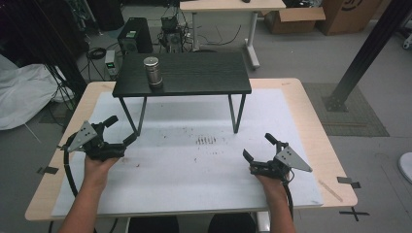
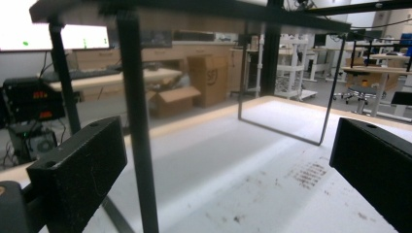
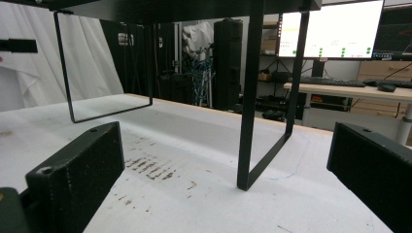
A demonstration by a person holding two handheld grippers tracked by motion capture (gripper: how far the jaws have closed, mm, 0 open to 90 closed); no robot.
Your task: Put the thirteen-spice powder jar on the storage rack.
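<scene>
A metal cylinder (image 1: 153,71) stands upright on the left part of a small black raised shelf (image 1: 194,73), which rests on thin black legs on the white mat (image 1: 194,165). My left gripper (image 1: 120,130) is held open near the shelf's front left leg (image 2: 138,126), with nothing between its jaws. My right gripper (image 1: 258,147) is open too, low over the mat's right front area, facing the shelf's right leg (image 3: 250,97). Both jaw pairs stand wide apart in the gripper views.
Brown stains (image 1: 206,140) mark the mat's middle. Beyond the table are a computer tower (image 1: 134,35), cables, a desk (image 1: 232,6), cardboard boxes (image 1: 294,19) and a black slanted post (image 1: 369,48). White cloth (image 1: 22,94) lies at the left.
</scene>
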